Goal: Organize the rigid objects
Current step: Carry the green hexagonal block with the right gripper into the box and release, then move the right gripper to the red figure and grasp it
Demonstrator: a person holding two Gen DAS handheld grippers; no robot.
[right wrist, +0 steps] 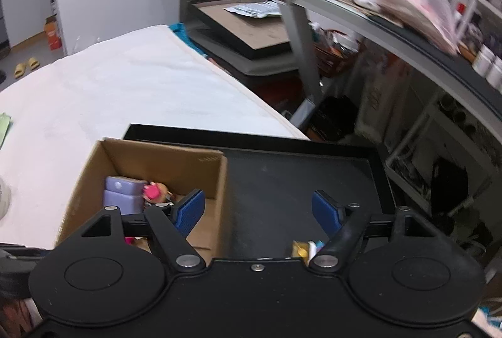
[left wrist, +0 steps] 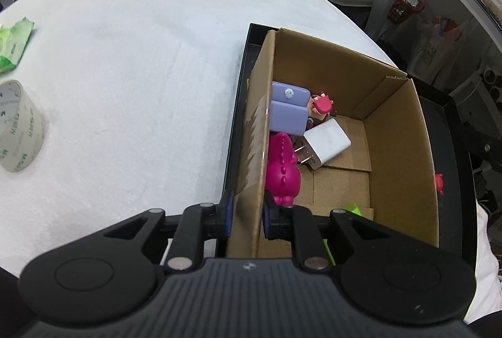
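From the left wrist, the left gripper (left wrist: 248,217) has its fingers pinched nearly shut on the near wall of the cardboard box (left wrist: 398,131), steadying it inside the black tray (left wrist: 451,124) on the white-covered worktop (left wrist: 141,55). In the box lie a magenta toy (left wrist: 282,168), a white charger plug (left wrist: 328,146), a lilac block (left wrist: 288,112) and a small pink figure (left wrist: 321,104); a tape roll (left wrist: 18,131) waits out on the worktop. From the right wrist, the right gripper (right wrist: 257,212) hangs above the box edge and tray, fingers spread about halfway and empty. This looks like the moment after a drop; next, the right hand must fetch another loose piece, perhaps the small coloured items (right wrist: 306,250) close under it.
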